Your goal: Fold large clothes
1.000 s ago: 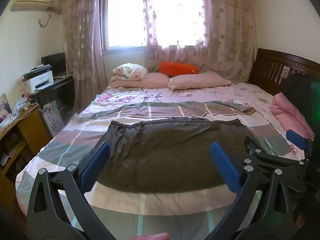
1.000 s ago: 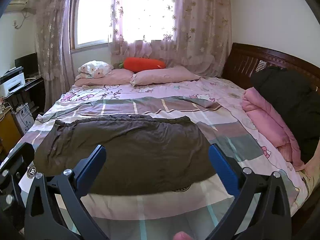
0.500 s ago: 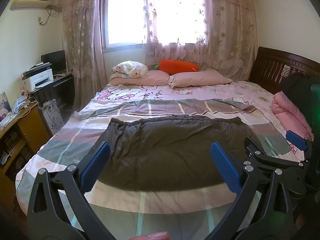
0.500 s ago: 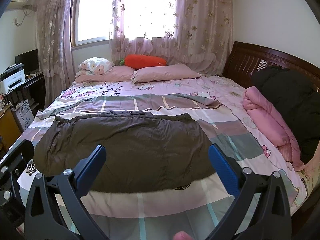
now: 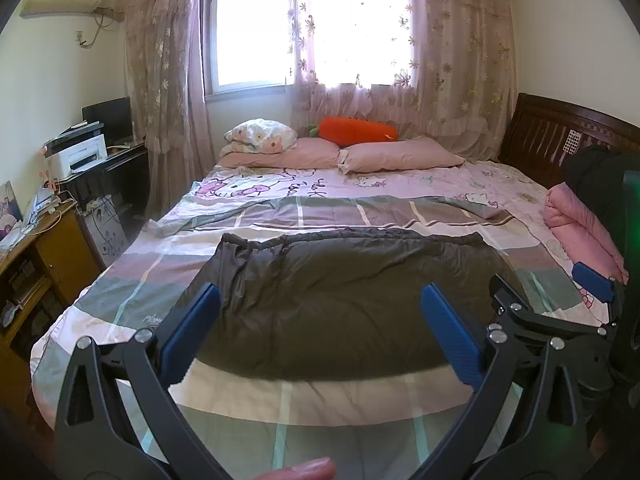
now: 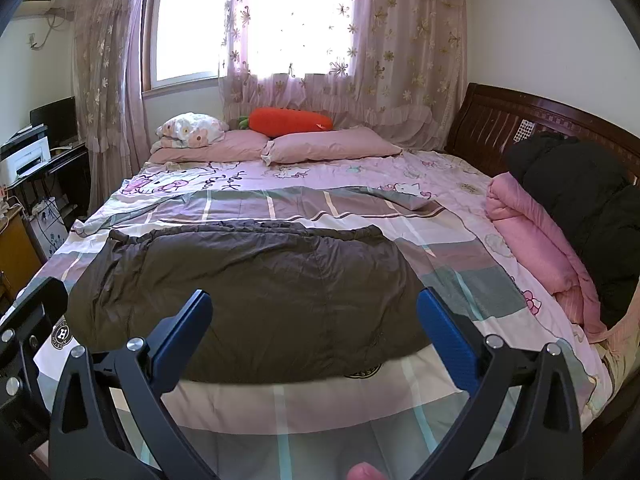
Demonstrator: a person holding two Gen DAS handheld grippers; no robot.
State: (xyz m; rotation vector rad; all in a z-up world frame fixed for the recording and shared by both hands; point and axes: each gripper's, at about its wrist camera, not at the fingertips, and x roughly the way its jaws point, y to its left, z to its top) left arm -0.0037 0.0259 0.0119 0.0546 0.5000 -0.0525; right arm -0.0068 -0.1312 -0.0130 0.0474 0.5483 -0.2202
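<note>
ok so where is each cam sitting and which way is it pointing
Left wrist: on the left gripper, above the bed's near edge, facing the window; shows its open blue fingers, a fingertip at the bottom, and the right gripper at the right edge.
Right wrist: on the right gripper, facing the same way; shows its open fingers, with the left gripper at the left edge.
Shared: the dark garment, pink pillows and carrot cushion.
</note>
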